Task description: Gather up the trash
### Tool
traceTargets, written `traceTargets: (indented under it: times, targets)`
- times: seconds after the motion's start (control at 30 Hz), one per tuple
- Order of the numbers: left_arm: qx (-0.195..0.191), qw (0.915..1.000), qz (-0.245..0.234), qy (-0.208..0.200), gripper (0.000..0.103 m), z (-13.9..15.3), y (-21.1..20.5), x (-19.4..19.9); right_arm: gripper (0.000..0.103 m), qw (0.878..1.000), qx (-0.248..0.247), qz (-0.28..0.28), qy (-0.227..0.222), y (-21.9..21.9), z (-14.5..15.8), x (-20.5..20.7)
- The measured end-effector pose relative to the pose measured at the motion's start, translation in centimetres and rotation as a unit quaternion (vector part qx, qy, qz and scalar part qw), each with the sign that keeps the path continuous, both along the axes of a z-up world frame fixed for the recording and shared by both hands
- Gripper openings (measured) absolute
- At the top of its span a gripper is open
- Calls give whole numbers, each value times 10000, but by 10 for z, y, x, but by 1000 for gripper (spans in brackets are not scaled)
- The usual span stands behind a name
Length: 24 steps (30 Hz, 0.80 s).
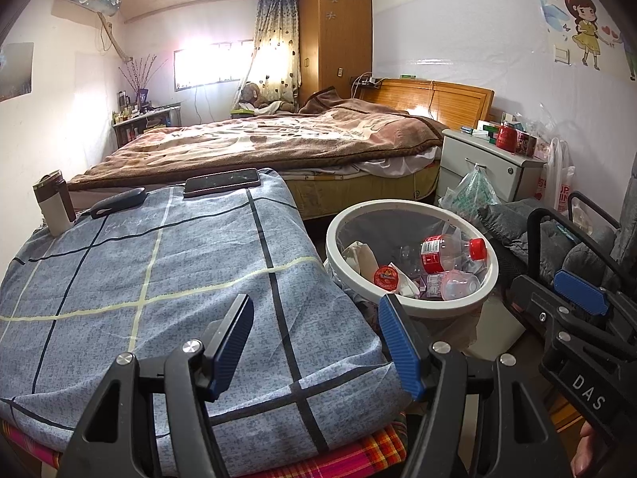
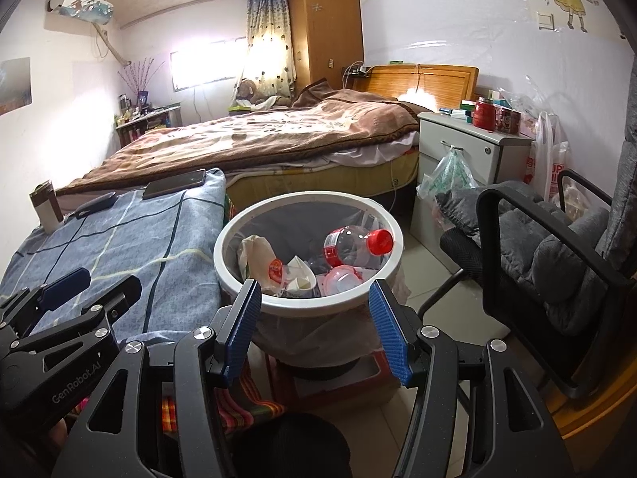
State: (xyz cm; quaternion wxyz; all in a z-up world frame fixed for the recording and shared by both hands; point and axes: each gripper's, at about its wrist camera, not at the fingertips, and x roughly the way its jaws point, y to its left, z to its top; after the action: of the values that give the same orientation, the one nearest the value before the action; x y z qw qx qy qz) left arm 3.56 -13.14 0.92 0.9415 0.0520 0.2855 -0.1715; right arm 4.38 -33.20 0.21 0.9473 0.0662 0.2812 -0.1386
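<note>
Both tongs gape, nothing held: left tongs [image 1: 316, 342] over the blue checked cloth [image 1: 159, 279], right tongs [image 2: 314, 326] near the white trash bin [image 2: 239, 275]. Bin holds cola bottle [image 2: 356, 243], wrappers. Risk: grabbing the phone [image 1: 221, 181] as trash.

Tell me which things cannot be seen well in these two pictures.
- Bottom of the trash bin: both views, covered by the red-capped bottle and wrappers.
- Label text on that bottle: too small.
- Window: overexposed, nothing visible outside.
- Floor under the blue cloth: hidden.
</note>
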Motion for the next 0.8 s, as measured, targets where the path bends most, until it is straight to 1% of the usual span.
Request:
traceTargets:
  times: [0.8]
  targets:
    - [-47, 10000, 1, 66, 67, -3, 1, 1, 58, 10000, 23, 23, 13, 3, -2, 1]
